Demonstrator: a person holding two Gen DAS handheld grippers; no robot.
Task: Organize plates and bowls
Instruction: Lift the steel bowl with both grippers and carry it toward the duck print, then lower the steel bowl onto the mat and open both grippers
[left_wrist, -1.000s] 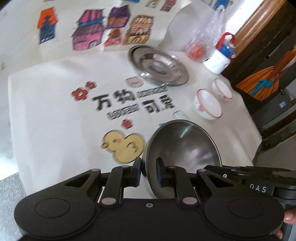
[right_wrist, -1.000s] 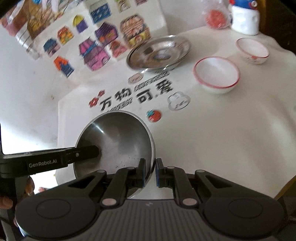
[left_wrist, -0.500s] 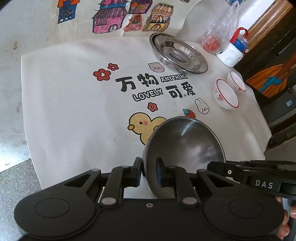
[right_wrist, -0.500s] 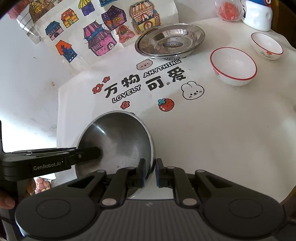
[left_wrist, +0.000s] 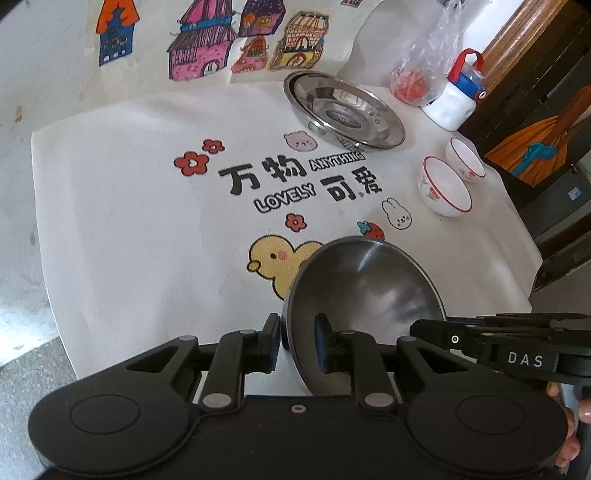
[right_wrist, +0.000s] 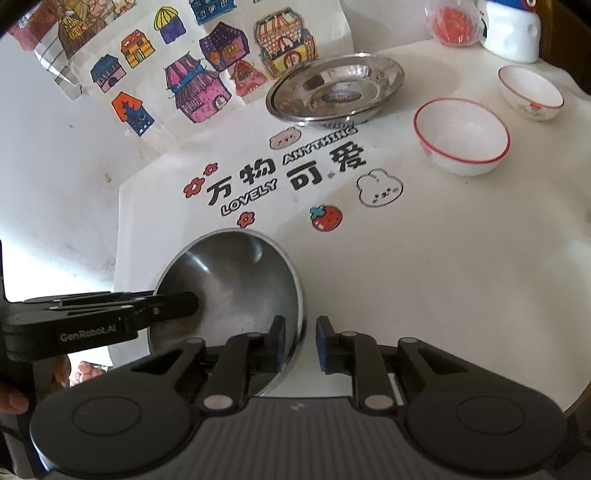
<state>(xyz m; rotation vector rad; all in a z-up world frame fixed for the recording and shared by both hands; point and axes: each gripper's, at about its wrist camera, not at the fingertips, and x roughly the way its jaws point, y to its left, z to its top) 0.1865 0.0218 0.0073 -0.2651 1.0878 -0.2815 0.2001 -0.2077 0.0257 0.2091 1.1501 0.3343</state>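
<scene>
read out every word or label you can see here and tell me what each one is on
"万物可爱", "ANYTHING", "LOVELY": white tablecloth.
"DAS": right gripper body.
"GenRobot.AI": left gripper body.
Script on the small white bowl and the label inside the steel plate: too small to read.

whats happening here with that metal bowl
A person holds a gripper in each hand at opposite sides of a steel bowl above the table's near edge. The left gripper and right gripper have both just been opening, their fingers now loose around the rim. Farther back sit a steel plate and two white bowls, not yet gathered.
</scene>
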